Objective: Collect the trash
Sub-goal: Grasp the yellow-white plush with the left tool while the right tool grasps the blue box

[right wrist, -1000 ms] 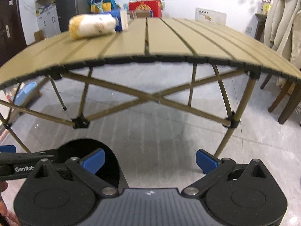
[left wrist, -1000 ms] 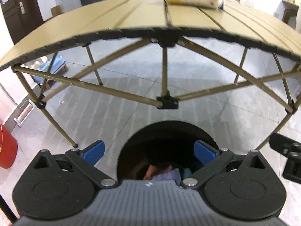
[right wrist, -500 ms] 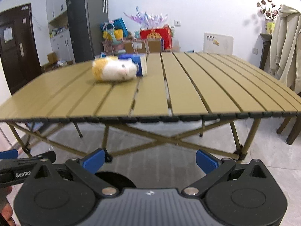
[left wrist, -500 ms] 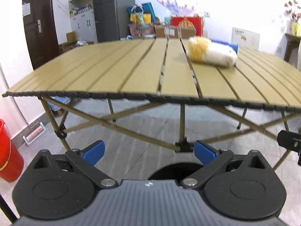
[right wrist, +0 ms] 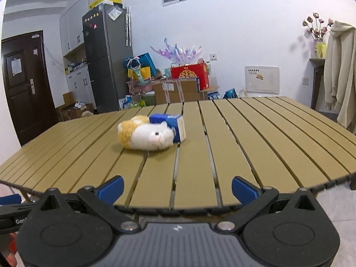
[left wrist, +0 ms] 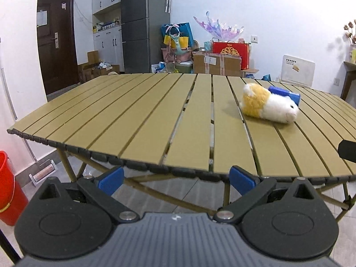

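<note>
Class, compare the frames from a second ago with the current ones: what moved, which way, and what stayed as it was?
Both wrist cameras rose from below the table edge, over the black bin on the floor, to above the slatted table. The left gripper and right gripper took hold of nothing. Unchanged: both stay open and empty, and the plush hamster still lies against the blue box.

We have two alike grippers: left gripper (left wrist: 175, 179) and right gripper (right wrist: 176, 188) each show a grey ribbed body, black round-ended linkage arms, silver screws and blue pads (right wrist: 244, 191). White letters "Gen" mark the left one.
</note>
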Demonstrator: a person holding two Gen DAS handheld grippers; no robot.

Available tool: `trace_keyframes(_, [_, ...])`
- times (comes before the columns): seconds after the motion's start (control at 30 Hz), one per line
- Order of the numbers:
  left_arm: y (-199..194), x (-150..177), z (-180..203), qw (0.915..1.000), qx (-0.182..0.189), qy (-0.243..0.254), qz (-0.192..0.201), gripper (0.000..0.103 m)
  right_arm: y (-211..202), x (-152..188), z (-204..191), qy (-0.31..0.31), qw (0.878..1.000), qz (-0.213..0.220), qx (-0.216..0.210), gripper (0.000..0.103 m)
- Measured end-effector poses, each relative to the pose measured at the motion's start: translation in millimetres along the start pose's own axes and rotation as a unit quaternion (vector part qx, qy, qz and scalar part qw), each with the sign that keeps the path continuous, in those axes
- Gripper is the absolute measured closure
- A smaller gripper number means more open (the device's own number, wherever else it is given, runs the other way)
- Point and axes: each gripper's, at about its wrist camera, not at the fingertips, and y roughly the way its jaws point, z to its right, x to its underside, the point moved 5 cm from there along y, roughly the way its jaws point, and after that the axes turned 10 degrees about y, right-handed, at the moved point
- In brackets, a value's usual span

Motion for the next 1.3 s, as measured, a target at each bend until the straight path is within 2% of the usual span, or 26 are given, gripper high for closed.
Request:
trace_keyframes(0.33, [22,-34,9,0.9997,0.023,-0.004,0.005,0.0,30,-23,7,-0.001,1.0,0.026,0.01,0.0])
trace_keyframes(0.4, [28,-46,15,0.9997,0.024,0.002,0.009,0.0,36,-28,15,0.007,0.999,0.033,0.011,0.0])
trace_keyframes(0.57, [49,-87,35,0.9985,0.052,0.013,0.002,0.0,54,-43,31,0.028,0.998,0.045,0.016,0.0])
trace_keyframes(0.73, [76,-129,65,0.9962,0.08,0.03,-0.021,0.0,75,-64,46,0.036,0.998,0.053,0.017,0.0])
trace_keyframes(0.87, [108,-153,90,0.9954,0.067,0.046,-0.052,0.0,91,-77,57,0.041,0.998,0.051,0.017,0.0])
trace_keyframes(1.13, [164,-161,118,0.989,0.052,0.064,-0.123,0.0,115,-91,88,0.061,0.997,0.052,0.021,0.0])
trace_keyframes(1.23, [174,-153,121,0.9873,0.053,0.062,-0.136,0.005,123,-93,96,0.07,0.996,0.047,0.019,0.0])
trace_keyframes(1.27, [175,-150,121,0.9869,0.06,0.056,-0.139,0.013,126,-93,97,0.071,0.996,0.046,0.018,0.0])
trace_keyframes(1.3, [177,-150,120,0.9864,0.067,0.051,-0.141,0.025,128,-93,97,0.07,0.996,0.044,0.017,0.0])
